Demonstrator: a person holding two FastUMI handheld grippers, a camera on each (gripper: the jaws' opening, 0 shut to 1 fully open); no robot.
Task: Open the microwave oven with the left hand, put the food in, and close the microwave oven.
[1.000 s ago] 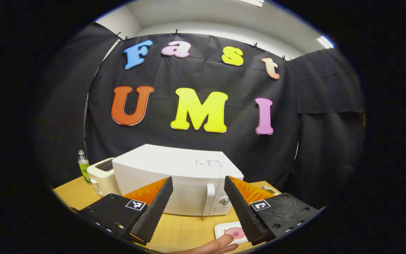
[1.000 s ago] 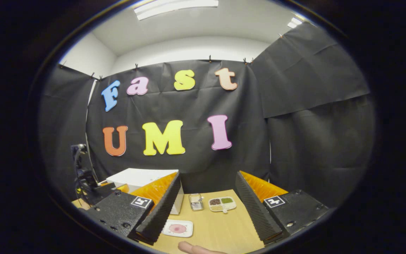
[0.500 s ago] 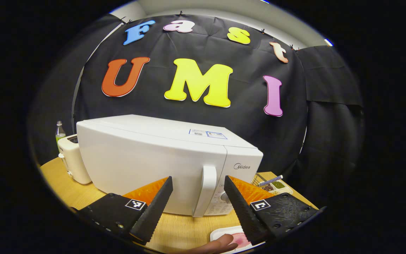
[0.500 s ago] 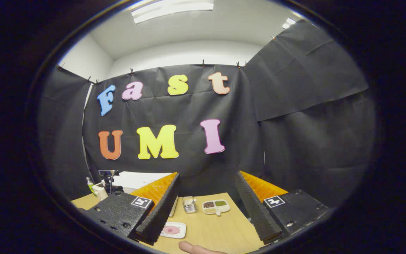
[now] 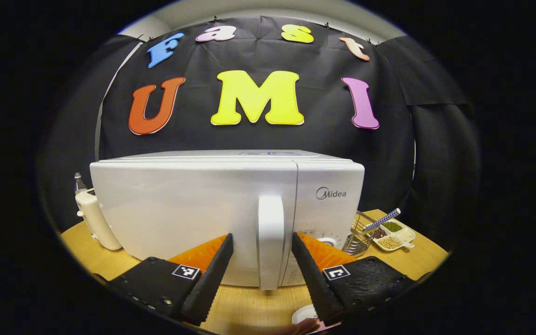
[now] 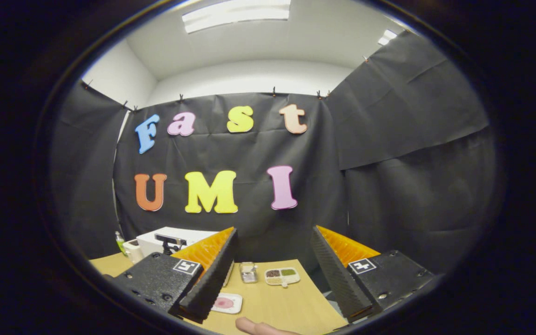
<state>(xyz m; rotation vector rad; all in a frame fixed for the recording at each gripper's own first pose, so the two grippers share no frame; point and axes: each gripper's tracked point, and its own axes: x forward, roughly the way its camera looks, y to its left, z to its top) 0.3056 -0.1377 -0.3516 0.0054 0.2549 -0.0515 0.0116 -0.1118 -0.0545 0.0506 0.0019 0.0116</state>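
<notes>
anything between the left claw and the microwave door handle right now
Nothing visible. In the left gripper view the open left claw is lined up on the white door handle of the microwave, one finger on either side of it, with no object in front of the handle.

One microwave (image 5: 193, 209), one toaster (image 5: 95, 218), one bottle (image 5: 79, 181) (partly hidden), two trays.
</notes>
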